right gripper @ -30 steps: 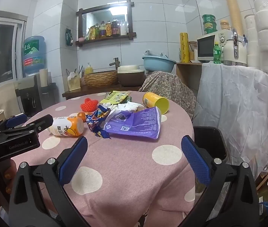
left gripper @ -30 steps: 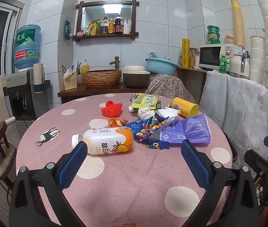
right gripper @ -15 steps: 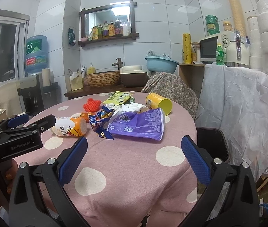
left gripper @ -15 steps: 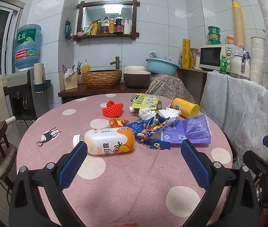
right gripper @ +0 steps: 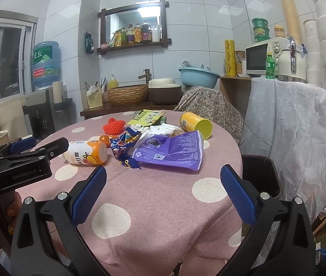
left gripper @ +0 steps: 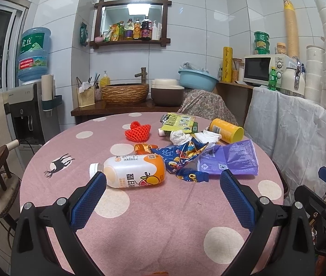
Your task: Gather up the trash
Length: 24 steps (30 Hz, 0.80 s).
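Left gripper [left gripper: 163, 197] is nearer the pile: the drink bottle [left gripper: 130, 171] lies just ahead of its fingers, slightly left, long axis crosswise, cap pointing left. Both it and the right gripper [right gripper: 163, 195] are spread wide, holding nothing. On the table [left gripper: 163, 230]: one bottle, one purple bag [left gripper: 232, 158], one blue wrapper [left gripper: 181, 156], one yellow can [left gripper: 226, 130], one green packet [left gripper: 179, 122], one red net [left gripper: 137, 132].

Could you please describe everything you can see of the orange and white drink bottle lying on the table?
The drink bottle is plastic by the look of it, with a white cap, a milky white body and an orange label printed with fruit and dark characters. It lies on its side on the pink polka-dot tablecloth, cap end toward the deer print, base toward the blue snack wrapper, which seems to touch it. It sits just beyond the left tool, whose jaws are open; nothing grips it.
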### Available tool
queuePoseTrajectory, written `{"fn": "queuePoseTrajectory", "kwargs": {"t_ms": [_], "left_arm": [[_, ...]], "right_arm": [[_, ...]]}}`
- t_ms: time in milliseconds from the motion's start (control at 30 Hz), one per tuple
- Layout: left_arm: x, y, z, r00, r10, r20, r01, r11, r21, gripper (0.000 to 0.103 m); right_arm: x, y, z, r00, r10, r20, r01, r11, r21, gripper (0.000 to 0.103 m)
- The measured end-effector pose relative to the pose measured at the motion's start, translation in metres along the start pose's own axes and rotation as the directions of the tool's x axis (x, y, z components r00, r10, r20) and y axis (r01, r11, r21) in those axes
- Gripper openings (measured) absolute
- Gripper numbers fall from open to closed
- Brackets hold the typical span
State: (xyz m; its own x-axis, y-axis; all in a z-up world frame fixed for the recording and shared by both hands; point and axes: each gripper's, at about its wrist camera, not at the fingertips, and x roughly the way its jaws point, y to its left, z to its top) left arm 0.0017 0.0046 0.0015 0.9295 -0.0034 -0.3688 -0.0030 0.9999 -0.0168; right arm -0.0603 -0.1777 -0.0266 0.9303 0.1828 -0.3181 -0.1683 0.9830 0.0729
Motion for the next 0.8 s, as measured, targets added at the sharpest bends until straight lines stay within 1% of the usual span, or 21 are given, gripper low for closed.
{"fn": "queuePoseTrajectory", "kwargs": {"t_ms": [800], "left_arm": [[0.0008, 0.0009, 0.0028, 1.000, 0.003, 0.000, -0.003, 1.000, 0.009, 0.098]], "right_arm": [[0.0004, -0.0049, 0.0026, 1.000, 0.009, 0.012, -0.010, 1.000, 0.002, 0.098]]}}
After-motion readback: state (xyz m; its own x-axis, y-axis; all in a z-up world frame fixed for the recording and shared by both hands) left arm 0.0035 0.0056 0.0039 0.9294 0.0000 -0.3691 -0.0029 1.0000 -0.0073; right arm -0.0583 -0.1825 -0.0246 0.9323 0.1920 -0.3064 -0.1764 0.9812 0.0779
